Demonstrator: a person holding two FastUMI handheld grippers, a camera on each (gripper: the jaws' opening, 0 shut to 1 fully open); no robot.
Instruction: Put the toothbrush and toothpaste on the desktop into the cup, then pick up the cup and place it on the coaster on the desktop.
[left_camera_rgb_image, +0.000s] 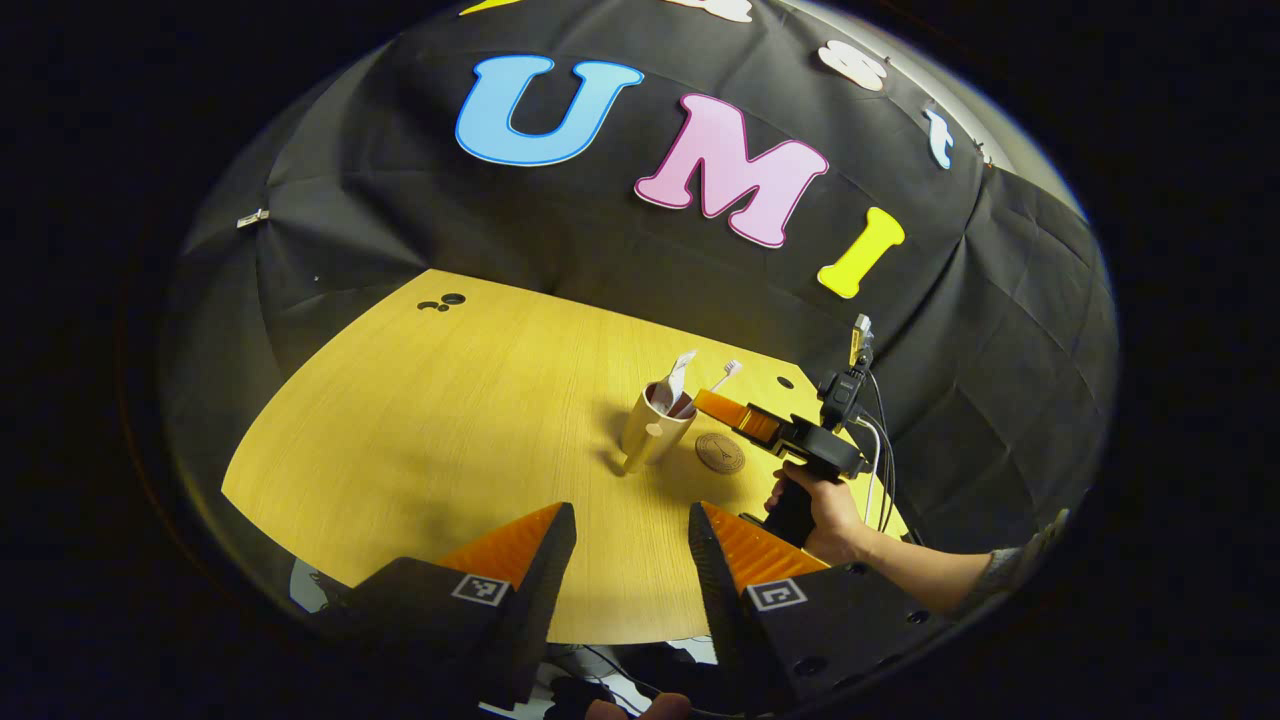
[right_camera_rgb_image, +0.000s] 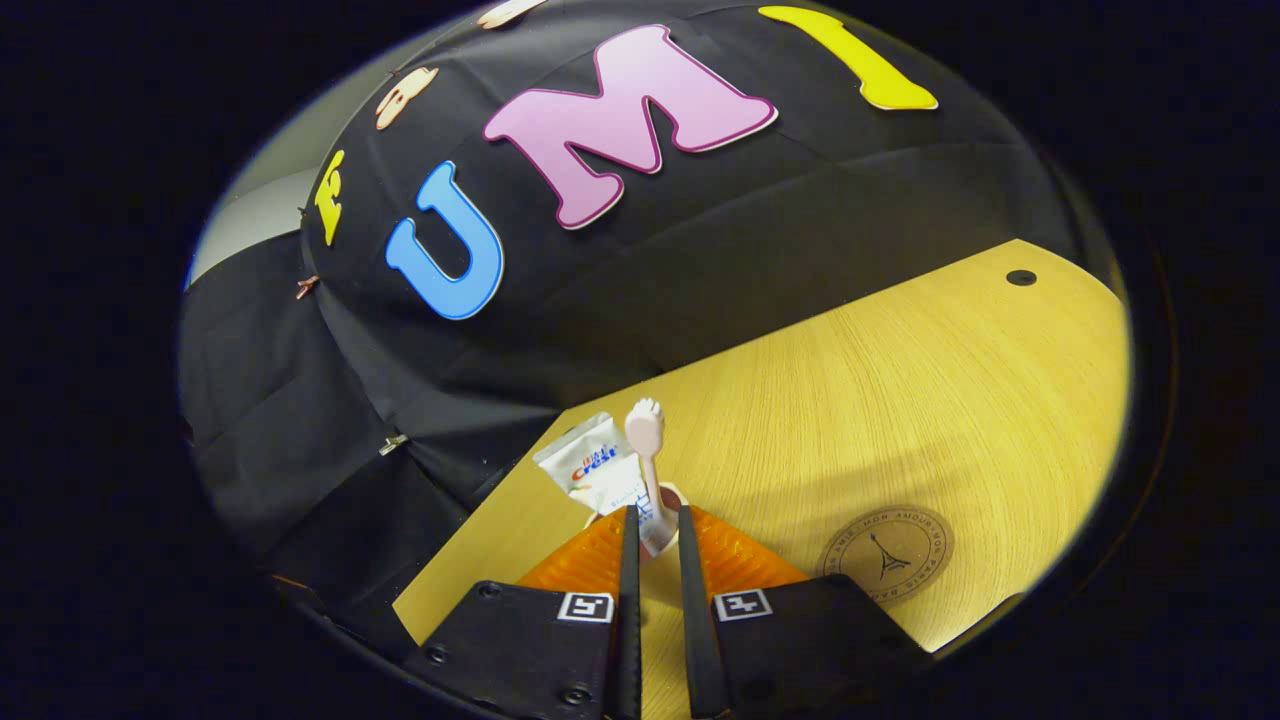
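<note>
Left gripper (left_camera_rgb_image: 632, 545) sits low at 6 o'clock in the left gripper view, jaws spread wide w/ bare desktop (left_camera_rgb_image: 420, 430) between them, gripping nothing. Cup (left_camera_rgb_image: 655, 425) stands upright mid-table, toothpaste (left_camera_rgb_image: 678, 378) and toothbrush (left_camera_rgb_image: 724, 375) both poking out of it. Coaster (left_camera_rgb_image: 720, 452) lies flat just beside the cup at its 4 o'clock, nothing on it. Right gripper (left_camera_rgb_image: 712, 402) reaches in from 3 o'clock, a hand (left_camera_rgb_image: 825, 510) on its grip, fingers at the cup's rim. In the right gripper view, right gripper (right_camera_rgb_image: 655, 540) jaws are narrowed around the cup's near rim; can't tell if both press on it. Toothbrush (right_camera_rgb_image: 648, 450) head up at 12, toothpaste (right_camera_rgb_image: 597, 465) at 11, coaster (right_camera_rgb_image: 886, 553) at 3 o'clock.
</note>
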